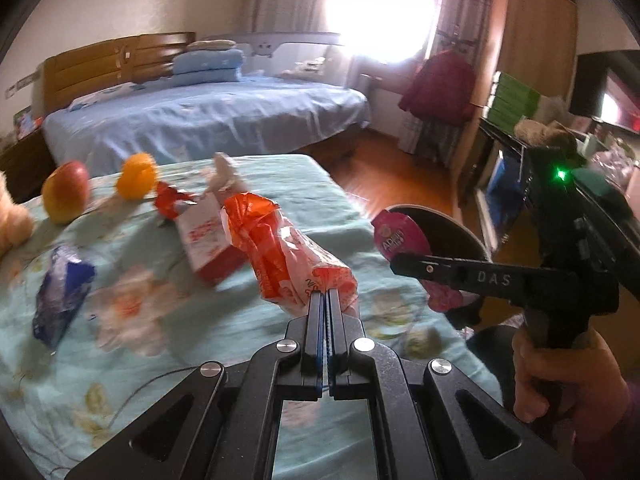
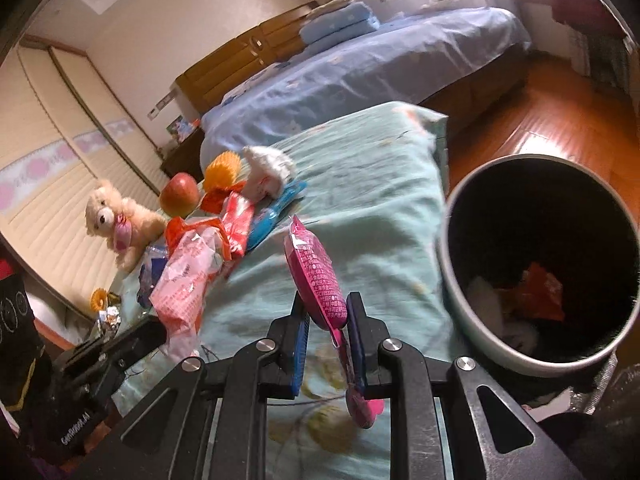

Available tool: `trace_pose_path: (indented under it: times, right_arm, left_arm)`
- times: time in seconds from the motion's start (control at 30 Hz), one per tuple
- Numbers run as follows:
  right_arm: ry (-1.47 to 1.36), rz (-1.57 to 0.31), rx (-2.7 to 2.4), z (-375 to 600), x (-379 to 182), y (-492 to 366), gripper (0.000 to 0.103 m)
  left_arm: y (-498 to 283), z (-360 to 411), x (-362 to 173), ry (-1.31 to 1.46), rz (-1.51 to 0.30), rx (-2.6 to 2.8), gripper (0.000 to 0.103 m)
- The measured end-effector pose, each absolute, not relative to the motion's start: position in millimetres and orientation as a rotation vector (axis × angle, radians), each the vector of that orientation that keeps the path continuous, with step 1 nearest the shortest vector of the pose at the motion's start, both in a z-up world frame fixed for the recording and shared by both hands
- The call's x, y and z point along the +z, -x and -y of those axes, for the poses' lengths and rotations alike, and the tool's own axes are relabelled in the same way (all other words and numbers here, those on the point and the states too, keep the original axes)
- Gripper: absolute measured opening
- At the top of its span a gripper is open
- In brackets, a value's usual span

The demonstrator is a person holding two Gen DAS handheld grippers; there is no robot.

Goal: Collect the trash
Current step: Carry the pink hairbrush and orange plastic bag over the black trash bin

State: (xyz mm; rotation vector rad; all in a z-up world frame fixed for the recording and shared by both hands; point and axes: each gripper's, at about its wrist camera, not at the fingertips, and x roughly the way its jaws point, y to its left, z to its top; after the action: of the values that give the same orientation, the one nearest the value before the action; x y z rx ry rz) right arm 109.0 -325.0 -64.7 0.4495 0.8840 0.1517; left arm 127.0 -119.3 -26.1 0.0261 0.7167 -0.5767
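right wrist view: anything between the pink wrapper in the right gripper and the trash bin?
Nothing: only bare floral sheet lies between the pink wrapper and the trash bin, seen in the right wrist view.

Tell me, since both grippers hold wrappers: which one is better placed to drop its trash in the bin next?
The right. The right gripper holds the pink wrapper with the bin open just beside it. The left gripper, clamping the orange wrapper, looks farther from it, over the tablecloth.

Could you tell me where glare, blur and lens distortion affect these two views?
Left wrist view: the window is blown out to white, and the apple and blue wrapper are smeared by motion blur. Right wrist view: fisheye bends the wall panels; the trash bin interior is deep in shadow.
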Motion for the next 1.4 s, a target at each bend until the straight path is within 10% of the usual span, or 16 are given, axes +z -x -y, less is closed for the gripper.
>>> trace_pose_path:
  times: [1.4]
  right_arm:
    - [-0.473,-0.884,-0.148,451,-78,-106,0.019]
  left_arm:
    - [-190,262,-46,-0.112,-0.778,-0.773,0.000]
